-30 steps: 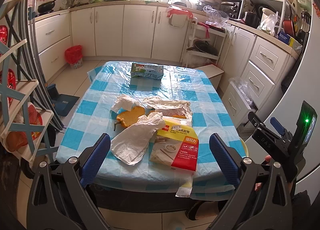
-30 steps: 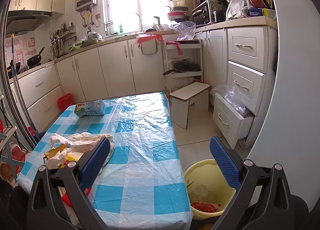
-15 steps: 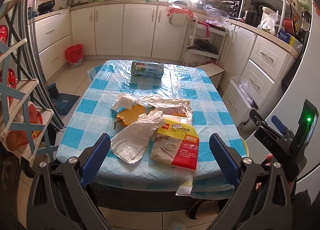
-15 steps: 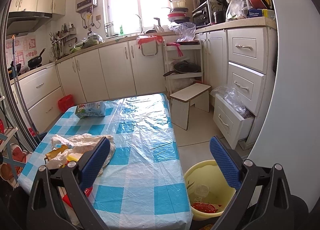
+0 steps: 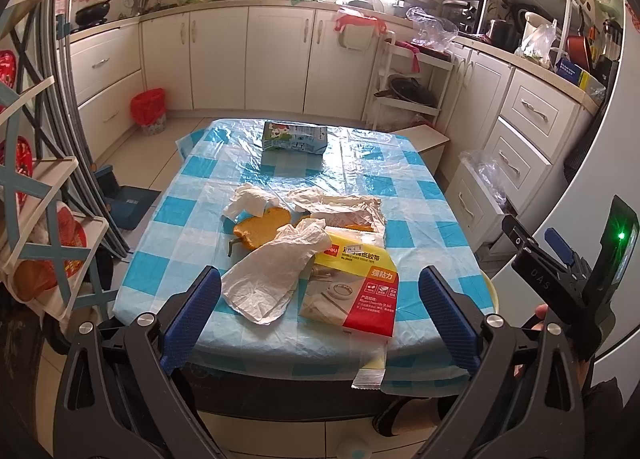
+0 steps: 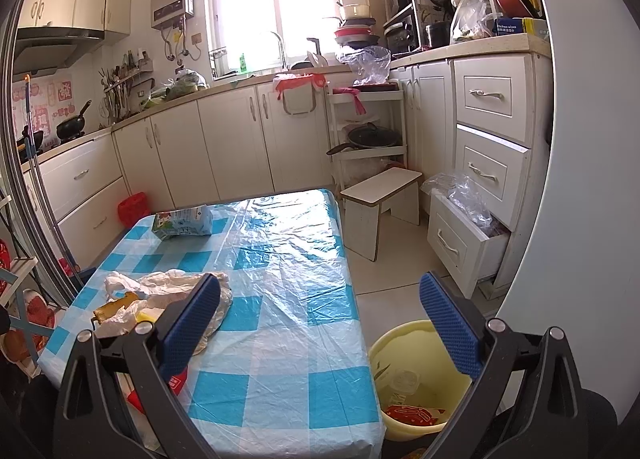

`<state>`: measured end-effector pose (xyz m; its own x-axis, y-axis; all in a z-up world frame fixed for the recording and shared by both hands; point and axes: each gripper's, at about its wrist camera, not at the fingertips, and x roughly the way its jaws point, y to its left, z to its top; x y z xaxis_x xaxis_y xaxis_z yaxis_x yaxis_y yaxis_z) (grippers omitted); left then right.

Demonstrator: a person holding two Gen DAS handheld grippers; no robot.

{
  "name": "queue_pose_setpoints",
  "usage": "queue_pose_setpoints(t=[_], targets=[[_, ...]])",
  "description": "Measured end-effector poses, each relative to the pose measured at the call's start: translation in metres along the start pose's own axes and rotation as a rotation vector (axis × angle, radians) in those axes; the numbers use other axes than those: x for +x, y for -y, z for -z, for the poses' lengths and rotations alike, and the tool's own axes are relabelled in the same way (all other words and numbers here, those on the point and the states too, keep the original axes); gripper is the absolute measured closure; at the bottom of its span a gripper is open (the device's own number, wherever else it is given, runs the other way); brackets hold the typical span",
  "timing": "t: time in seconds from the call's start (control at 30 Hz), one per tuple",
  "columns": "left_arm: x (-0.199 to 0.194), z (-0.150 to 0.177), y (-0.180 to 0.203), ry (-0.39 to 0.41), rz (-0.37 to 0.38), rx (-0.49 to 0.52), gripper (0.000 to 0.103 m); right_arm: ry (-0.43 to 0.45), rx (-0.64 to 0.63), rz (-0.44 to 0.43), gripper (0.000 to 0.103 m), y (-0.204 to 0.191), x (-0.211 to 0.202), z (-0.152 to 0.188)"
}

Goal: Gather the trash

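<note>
Left claw [image 5: 320,315]: spread wide, nothing in it, hanging off the near edge of the worktop [image 5: 192,195] with the trash pile straight ahead between its fingers.
Right claw [image 6: 320,323]: also wide open and holding nothing, out over the worktop's near right corner.
Trash: crumpled white plastic bag [image 5: 272,275] closest to the left claw, yellow-and-red tape packet [image 5: 356,291] just right of it and poking over the edge, orange bread-looking chunk [image 5: 260,227] and more crumpled wrappers [image 5: 340,207] further ahead. Milk carton [image 5: 294,137] lies way at the far end.
Bin: yellow bucket [image 6: 404,375] on the floor, below and right of the right claw, already some rubbish inside.
Progress: my guess is it's early, most of the pile isn't picked up yet.
Risk 1: bag is thin and floppy, so pinching it could easily drag the bits it overlaps.
Risk 2: packet overhangs the edge, a nudge probably sends it to the floor.
Risk 3: shiny plastic cover on the worktop looks loose, claw tips could snag it and pull everything.
</note>
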<state>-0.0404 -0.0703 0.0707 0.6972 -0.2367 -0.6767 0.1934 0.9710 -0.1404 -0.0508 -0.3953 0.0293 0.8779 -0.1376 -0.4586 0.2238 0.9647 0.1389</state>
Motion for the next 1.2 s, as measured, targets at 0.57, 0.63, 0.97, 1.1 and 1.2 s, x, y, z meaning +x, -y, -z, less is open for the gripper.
queue_pose_setpoints(t=[0.57,0.63,0.97,1.1,1.2], targets=[[0.0,0.001,0.0,-0.001,-0.006,0.0,0.008,0.006,0.0,-0.004,0.007,0.0,-0.002,-0.001],[0.0,0.001,-0.001,-0.001,-0.006,0.0,0.008,0.007,0.0,-0.004,0.007,-0.001,-0.002,-0.001],[0.005,0.017,-0.041,-0.032,-0.052,-0.061,0.008,0.018,-0.006,-0.016,0.007,-0.004,-0.005,-0.003],[0.013,0.027,-0.063,-0.06,-0.07,-0.098,0.008,0.024,-0.021,-0.027,0.007,-0.008,-0.006,-0.002],[0.021,0.031,-0.073,-0.078,-0.074,-0.116,0.008,0.027,-0.024,-0.039,0.007,-0.01,-0.006,-0.002]])
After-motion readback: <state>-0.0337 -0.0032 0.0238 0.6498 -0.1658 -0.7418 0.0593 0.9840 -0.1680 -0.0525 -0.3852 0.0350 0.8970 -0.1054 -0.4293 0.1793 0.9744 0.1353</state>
